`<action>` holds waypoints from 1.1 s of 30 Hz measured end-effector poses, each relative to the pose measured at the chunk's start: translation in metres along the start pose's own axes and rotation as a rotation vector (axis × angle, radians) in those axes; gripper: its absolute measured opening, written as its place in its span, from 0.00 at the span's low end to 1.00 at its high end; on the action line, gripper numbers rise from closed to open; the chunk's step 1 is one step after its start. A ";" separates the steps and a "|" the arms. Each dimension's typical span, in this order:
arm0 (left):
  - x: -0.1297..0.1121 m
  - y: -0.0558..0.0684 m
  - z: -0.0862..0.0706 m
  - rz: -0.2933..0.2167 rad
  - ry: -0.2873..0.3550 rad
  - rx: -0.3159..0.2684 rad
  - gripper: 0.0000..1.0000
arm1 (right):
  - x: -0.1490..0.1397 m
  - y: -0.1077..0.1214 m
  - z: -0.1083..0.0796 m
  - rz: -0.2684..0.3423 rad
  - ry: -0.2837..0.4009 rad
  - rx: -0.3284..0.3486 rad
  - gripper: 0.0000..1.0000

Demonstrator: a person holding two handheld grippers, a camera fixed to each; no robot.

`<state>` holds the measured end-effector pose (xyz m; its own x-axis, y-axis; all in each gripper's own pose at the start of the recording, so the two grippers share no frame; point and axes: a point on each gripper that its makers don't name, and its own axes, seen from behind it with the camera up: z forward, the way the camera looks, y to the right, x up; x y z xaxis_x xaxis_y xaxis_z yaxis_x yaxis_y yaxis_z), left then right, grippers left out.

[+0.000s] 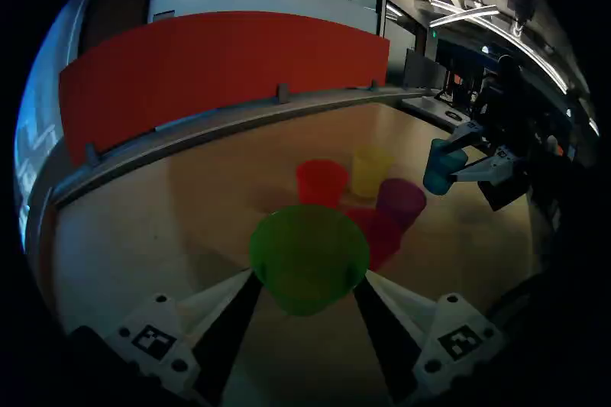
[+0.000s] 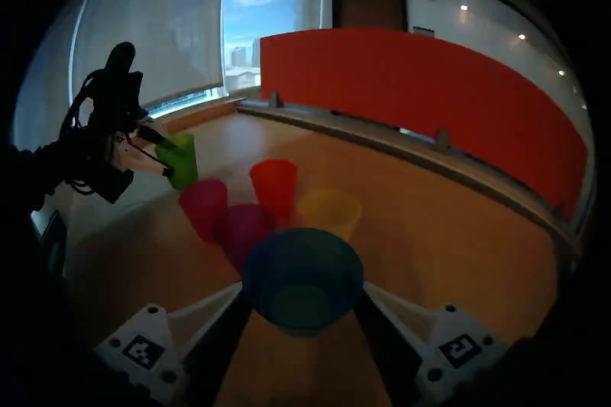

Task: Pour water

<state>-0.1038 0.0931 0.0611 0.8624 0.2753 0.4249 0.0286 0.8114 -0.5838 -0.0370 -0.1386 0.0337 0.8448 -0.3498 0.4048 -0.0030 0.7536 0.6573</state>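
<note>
1. My left tongs (image 1: 309, 279) are clenched on the green cup (image 1: 309, 254), one finger on each side of its wall. I hold it upright, mouth toward the camera.
2. My right tongs (image 2: 303, 294) grasp the blue cup (image 2: 302, 273) the same way. In the left gripper view that cup hangs at 2 o'clock, above the desk (image 1: 153, 254) and well apart from the green one.
3. Progress, as I judge it: both cups are picked up, but neither is tipped and their rims are not near each other, so the pour itself is not yet done. I must bring one rim over the other and tilt.
4. I cannot tell whether either cup holds water. Their bottoms look dim and I see no clear surface.
5. Four more cups stand clustered on the desk at 12 to 1 o'clock past the green cup: red (image 1: 321, 182), yellow (image 1: 370, 170), purple (image 1: 401, 202) and pink (image 1: 378, 235).
6. All the cups are tapered, thin-walled, translucent plastic, smooth and likely light and slippery. The desk is pale wood with a matte sheen, and a flat red screen (image 1: 221, 63) backs it.
</note>
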 end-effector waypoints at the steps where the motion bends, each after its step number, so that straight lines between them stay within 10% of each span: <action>1: 0.004 0.001 -0.004 0.000 0.014 0.003 0.82 | 0.004 -0.001 -0.003 0.000 0.011 -0.002 0.88; 33: 0.071 0.028 -0.079 -0.023 0.366 0.039 0.82 | 0.072 -0.043 -0.047 -0.029 0.237 -0.008 0.88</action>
<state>-0.0016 0.0945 0.0205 0.9857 0.0597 0.1575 0.0368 0.8361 -0.5474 0.0493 -0.1698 0.0051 0.9463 -0.2321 0.2250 0.0269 0.7501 0.6608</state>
